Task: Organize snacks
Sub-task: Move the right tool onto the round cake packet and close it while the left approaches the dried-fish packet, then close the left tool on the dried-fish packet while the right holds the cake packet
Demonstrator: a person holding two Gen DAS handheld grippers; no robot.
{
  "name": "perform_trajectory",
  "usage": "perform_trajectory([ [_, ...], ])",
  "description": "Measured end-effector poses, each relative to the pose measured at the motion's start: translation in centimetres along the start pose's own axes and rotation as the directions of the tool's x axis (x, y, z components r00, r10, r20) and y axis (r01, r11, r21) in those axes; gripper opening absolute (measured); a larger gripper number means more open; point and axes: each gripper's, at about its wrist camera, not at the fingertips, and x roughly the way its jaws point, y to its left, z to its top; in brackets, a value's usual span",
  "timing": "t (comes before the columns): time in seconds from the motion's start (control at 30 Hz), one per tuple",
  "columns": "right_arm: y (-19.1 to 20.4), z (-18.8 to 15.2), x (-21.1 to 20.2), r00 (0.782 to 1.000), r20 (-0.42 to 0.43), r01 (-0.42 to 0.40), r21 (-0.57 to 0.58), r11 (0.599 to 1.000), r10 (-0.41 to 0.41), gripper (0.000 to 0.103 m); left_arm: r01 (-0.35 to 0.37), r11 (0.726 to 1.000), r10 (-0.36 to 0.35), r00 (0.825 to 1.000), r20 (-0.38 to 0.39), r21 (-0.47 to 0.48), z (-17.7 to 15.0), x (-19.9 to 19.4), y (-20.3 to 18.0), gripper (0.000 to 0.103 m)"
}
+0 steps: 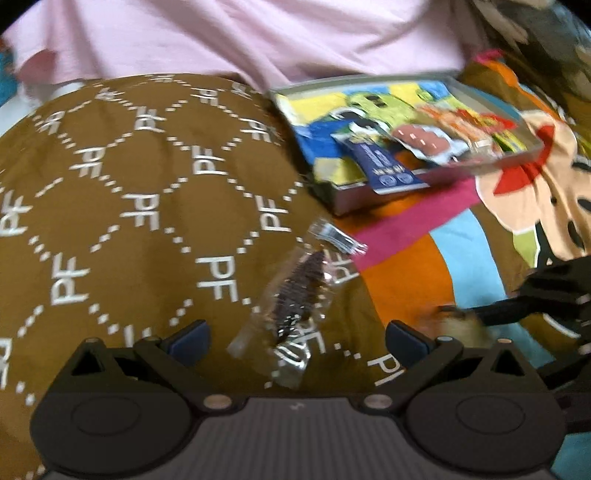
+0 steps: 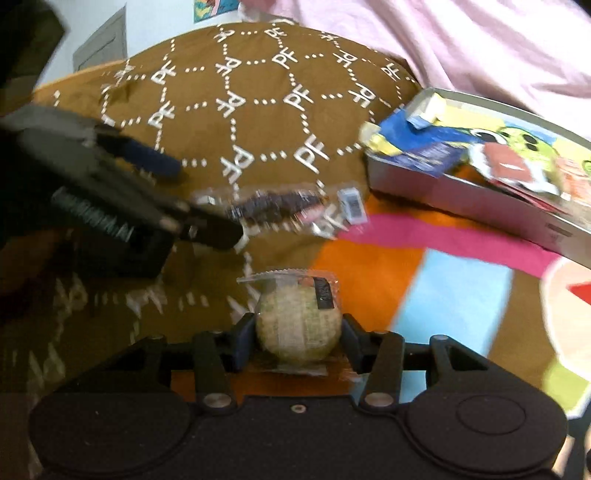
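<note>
Your right gripper (image 2: 298, 334) pinches the round pale wrapped snack (image 2: 298, 328); carry it next into the shallow cartoon-printed tray (image 2: 461, 199), I judge. Your left gripper (image 1: 297, 341) hangs spread around the clear-wrapped dark snack (image 1: 295, 291), not gripping

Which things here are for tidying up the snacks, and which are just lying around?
For the job: clear-wrapped dark snack; round pale snack ball in clear wrap; shallow cartoon-printed box holding snack packets; left gripper; right gripper.

Just lying about: brown cushion with white PF letters; pink cloth; colourful cartoon bedsheet.
</note>
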Motion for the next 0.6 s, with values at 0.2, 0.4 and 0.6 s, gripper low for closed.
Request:
perform_trajectory([
  [0.2,-2.4,-3.3,-3.7,0.999,-0.047,0.025,0.015,1.000,-0.025,0.051,0.014,0.991,-0.005,0.998,-0.061,0.135,0.6,3.2,-1.7,0.103],
  [0.4,-3.1,-4.6,-4.4,0.999,-0.034,0.028,0.062,0.998,-0.026,0.051,0.040,0.982,-0.026,0.997,-0.075,0.185,0.3,4.2,-2.5,0.103],
  [0.6,-3.0,-4.5,-4.5,0.999,-0.030,0.026,0.057,0.998,-0.024,0.051,0.121,0.979,-0.106,0.990,-0.095,0.165,-0.2,3.6,-3.8,0.102],
])
